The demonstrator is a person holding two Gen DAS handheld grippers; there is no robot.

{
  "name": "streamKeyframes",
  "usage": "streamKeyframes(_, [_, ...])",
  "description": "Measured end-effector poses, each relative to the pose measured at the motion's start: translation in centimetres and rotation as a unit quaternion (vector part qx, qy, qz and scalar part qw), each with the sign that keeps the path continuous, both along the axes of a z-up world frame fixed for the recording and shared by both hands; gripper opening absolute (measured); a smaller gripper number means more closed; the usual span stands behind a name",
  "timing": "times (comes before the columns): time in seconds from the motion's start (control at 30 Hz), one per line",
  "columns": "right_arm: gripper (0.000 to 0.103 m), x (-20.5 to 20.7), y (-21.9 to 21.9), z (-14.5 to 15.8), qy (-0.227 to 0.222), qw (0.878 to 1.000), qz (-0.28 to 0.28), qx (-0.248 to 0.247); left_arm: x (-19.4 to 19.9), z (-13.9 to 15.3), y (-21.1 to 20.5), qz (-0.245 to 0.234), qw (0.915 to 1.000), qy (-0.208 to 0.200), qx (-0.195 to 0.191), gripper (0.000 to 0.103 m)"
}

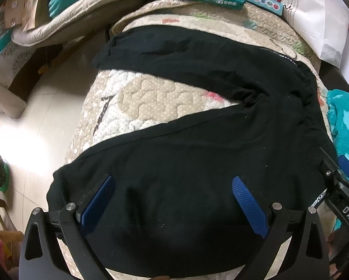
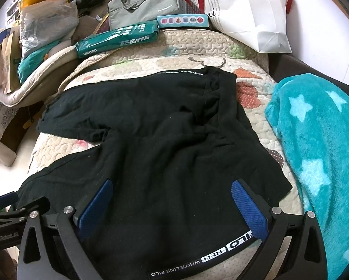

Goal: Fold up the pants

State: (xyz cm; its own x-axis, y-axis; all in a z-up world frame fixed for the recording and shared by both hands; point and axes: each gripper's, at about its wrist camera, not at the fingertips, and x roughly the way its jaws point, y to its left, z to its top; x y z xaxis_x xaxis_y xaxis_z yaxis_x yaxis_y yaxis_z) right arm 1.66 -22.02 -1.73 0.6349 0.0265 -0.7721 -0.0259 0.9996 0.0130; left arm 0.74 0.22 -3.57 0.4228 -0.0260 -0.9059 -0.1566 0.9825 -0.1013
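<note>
Black pants [image 1: 221,128] lie spread flat on a quilted beige mat [image 1: 151,98], legs splayed in a V toward the left, elastic waistband [image 1: 307,86] at the right. My left gripper [image 1: 173,182] hovers open over the near leg, nothing between its blue pads. The other gripper's blue finger shows at the right edge [image 1: 347,170]. In the right wrist view, the pants [image 2: 162,121] fill the middle of the mat [image 2: 151,44]. My right gripper [image 2: 172,184] stands open over the near hip, beside a lettered side stripe [image 2: 197,261]. The left gripper's frame shows at the lower left [image 2: 8,200].
A teal star blanket [image 2: 319,140] lies right of the pants. A green paper pack [image 2: 118,39], a white paper bag [image 2: 249,11] and a grey bag [image 2: 144,4] line the far edge. Tiled floor [image 1: 34,116] drops off at the left, with a cushion [image 1: 69,21] and cartons beyond.
</note>
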Motion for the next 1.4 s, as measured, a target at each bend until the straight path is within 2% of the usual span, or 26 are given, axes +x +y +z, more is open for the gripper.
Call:
streamKeyframes(0.27, [0.103, 0.1, -0.2, -0.1, 0.006, 1.000, -0.001, 0.005, 0.9, -2.5, 1.0, 0.023, 0.9977, 0.059, -0.023, 0.100])
streamKeyframes(0.83, [0.103, 0.1, 0.0, -0.4, 0.014, 1.000, 0.001, 0.008, 0.3, -3.8, -0.7, 0.003, 0.9971, 0.073, 0.021, 0.103])
streamKeyframes(1.23, [0.103, 0.2, 0.0, -0.7, 0.016, 1.000, 0.003, 0.009, -1.6, -3.3, -0.5, -0.012, 0.9981, 0.059, 0.014, 0.103])
streamKeyframes(1.4, [0.103, 0.2, 0.0, -0.6, 0.013, 1.000, 0.003, 0.009, -2.3, -1.1, -1.2, -0.020, 0.9993, 0.002, 0.033, 0.097])
